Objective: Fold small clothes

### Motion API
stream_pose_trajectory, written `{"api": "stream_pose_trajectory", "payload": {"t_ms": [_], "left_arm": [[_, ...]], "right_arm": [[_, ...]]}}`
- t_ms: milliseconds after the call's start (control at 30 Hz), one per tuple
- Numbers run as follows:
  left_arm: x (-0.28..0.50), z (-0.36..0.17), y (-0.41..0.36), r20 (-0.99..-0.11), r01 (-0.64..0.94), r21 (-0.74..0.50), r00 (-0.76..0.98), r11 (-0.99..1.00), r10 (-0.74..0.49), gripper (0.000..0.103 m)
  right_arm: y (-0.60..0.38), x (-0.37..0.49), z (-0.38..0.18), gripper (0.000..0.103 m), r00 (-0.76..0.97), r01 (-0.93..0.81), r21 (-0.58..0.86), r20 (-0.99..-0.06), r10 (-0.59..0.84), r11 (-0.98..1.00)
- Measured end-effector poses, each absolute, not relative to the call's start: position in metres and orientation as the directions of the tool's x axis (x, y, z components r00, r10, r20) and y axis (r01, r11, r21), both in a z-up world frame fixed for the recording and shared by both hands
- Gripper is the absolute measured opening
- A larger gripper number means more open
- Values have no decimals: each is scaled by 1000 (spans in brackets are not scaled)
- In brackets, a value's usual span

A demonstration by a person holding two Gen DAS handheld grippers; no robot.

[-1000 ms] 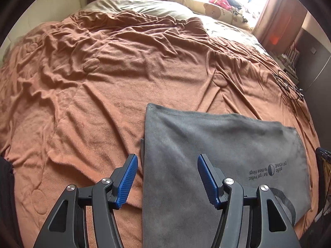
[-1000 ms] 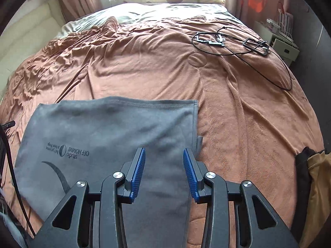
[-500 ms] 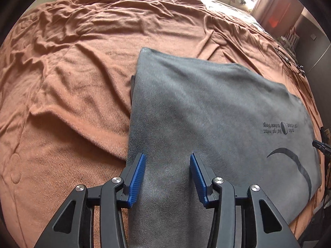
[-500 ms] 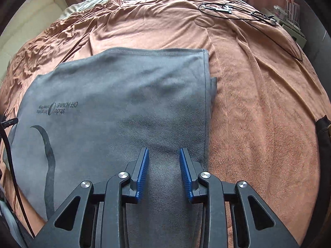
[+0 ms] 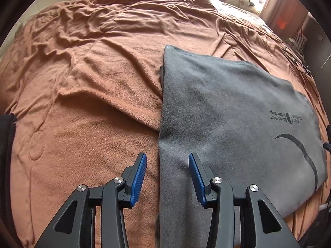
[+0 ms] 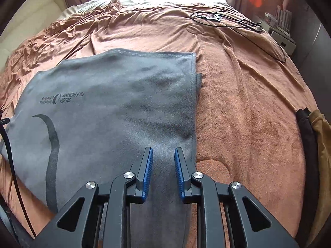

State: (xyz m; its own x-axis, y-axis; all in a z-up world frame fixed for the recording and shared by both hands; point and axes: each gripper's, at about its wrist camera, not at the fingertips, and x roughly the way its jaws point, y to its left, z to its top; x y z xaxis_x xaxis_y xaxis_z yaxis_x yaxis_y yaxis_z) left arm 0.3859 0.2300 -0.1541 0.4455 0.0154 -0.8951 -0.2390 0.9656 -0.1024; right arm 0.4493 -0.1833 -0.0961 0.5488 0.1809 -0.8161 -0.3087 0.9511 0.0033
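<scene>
— What does the right-hand camera catch that the left one misses?

— A dark and a mustard garment (image 6: 312, 144) heaped at the blanket's right edge, and the black cable (image 6: 233, 20) in full loops. The left view shows more of the rumpled brown blanket (image 5: 82, 95).

— How does the grey garment (image 5: 227, 111) lie?

— Flat on the bed, long axis across it, its printed text reading upside down from here.

— And the grippers?

— The left gripper (image 5: 167, 175) straddles its left edge, jaws apart, nothing pinched. The right gripper (image 6: 163, 171) hangs over cloth just inside the right edge (image 6: 193, 107), jaws closing, a gap between the pads.
</scene>
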Motion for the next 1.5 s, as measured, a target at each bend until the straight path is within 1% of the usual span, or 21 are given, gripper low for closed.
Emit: {"api": "stream_pose_trajectory", "payload": {"t_ms": [100, 233, 267, 400, 567, 733, 867, 1000, 1167, 1267, 1333, 1500], "left_arm": [[375, -144, 217, -881, -221, -103, 472, 970, 14, 45], [358, -139, 192, -870, -180, -125, 493, 976, -20, 45], [355, -139, 186, -867, -172, -128, 498, 977, -26, 45], [339, -145, 166, -862, -159, -139, 505, 977, -40, 45], [320, -165, 158, -876, -181, -120, 483, 976, -19, 45], [304, -176, 165, -870, -209, -123, 494, 970, -4, 45], [293, -178, 181, -852, -262, -183, 523, 948, -20, 45], [286, -176, 185, -851, -275, -166, 524, 947, 4, 45], [277, -169, 194, -841, -284, -162, 541, 945, 18, 45], [271, -169, 203, -847, -319, -128, 527, 939, 64, 45], [267, -170, 211, -845, -324, -170, 534, 930, 31, 45], [257, -161, 218, -833, -329, -193, 553, 924, 23, 45]], "right_arm": [[-186, 431, -92, 17, 558, -321, 23, -804, 208, 947], [-189, 413, -94, 17, 552, -332, 42, -802, 230, 942], [-189, 409, -95, 19, 551, -332, 49, -800, 236, 942], [-189, 392, -100, 20, 537, -364, 90, -793, 288, 927], [-195, 380, -118, 21, 524, -353, 89, -806, 276, 931], [-205, 371, -129, 21, 515, -323, 103, -815, 266, 941], [-208, 361, -132, 21, 505, -320, 89, -826, 249, 943], [-206, 352, -122, 21, 526, -304, 70, -819, 228, 950], [-185, 342, -106, 21, 548, -340, 108, -784, 290, 934], [-162, 337, -99, 21, 551, -377, 109, -772, 317, 920], [-143, 336, -98, 21, 543, -405, 111, -770, 336, 908], [-100, 338, -104, 21, 514, -454, 126, -772, 374, 882]]}}
